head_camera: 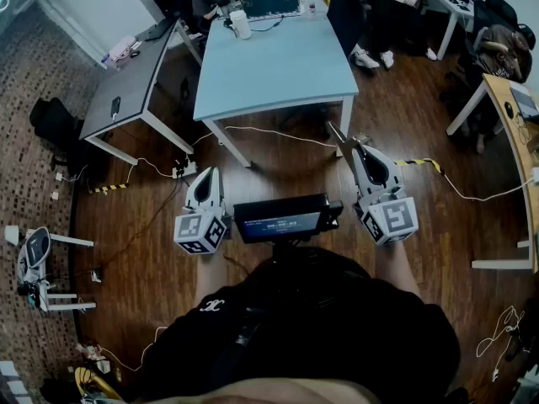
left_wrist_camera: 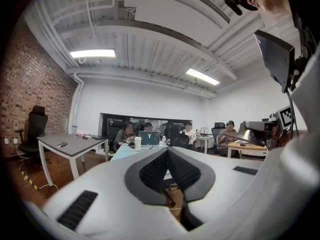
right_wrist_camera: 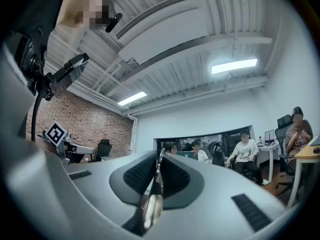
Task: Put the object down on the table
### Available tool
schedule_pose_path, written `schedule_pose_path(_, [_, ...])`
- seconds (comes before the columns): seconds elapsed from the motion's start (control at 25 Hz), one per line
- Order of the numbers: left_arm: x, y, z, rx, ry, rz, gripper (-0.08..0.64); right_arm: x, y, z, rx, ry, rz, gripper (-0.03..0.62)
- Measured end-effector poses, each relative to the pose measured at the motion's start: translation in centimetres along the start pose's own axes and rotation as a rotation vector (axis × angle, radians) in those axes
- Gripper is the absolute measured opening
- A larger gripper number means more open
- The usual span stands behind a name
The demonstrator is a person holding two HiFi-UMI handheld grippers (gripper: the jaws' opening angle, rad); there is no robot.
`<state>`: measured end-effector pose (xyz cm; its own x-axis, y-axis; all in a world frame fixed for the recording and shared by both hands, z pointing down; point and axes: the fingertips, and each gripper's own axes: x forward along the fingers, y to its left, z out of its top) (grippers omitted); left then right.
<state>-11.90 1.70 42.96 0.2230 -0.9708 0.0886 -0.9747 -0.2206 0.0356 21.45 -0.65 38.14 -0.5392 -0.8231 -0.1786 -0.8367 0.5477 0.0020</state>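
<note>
1. Metal, thin and shiny, the object point(right_wrist_camera: 151, 206) sits edge-on between the jaws of the right gripper point(right_wrist_camera: 160, 158), which are clamped on it. Its narrow end juts past the tips and its rounded end lies back toward the camera.
2. From the head view the object point(head_camera: 338, 135) is in the air over the wood floor point(head_camera: 286, 171). It sticks out ahead of the right gripper point(head_camera: 352, 148) toward the near right corner of the light blue tabletop point(head_camera: 278, 70), and it does not rest on that tabletop.
3. Beside it, the left gripper point(head_camera: 209, 172) is held level with its jaws together at the tips and nothing between them. A small screen point(head_camera: 282, 219) sits between the two grippers.
4. A laptop point(head_camera: 268, 0) and a white cup point(head_camera: 241, 23) stand at the tabletop's far end. From the cup to the near edge the blue surface is bare.
5. Between the grippers and that near edge lie open boards, crossed by a white cable point(head_camera: 278, 133).
6. A grey tabletop point(head_camera: 126, 87) stands just beside the blue one on the left, with a narrow gap between them. A wooden desk point(head_camera: 508, 124) stands well apart at the right edge.
</note>
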Motion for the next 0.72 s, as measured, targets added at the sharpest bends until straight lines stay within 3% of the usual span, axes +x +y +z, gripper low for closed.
schedule_pose_path(0.44, [0.7,-3.5,-0.7,0.001,0.003,0.032,-0.006,-0.7,-3.3,-0.3,0.009,-0.003,0.039,0.025])
schedule_pose_path(0.72, [1.8,-3.4,-1.2,0.007,0.007,0.044,-0.006,0.7,-3.8,-1.1,0.012,-0.001,0.069,0.023])
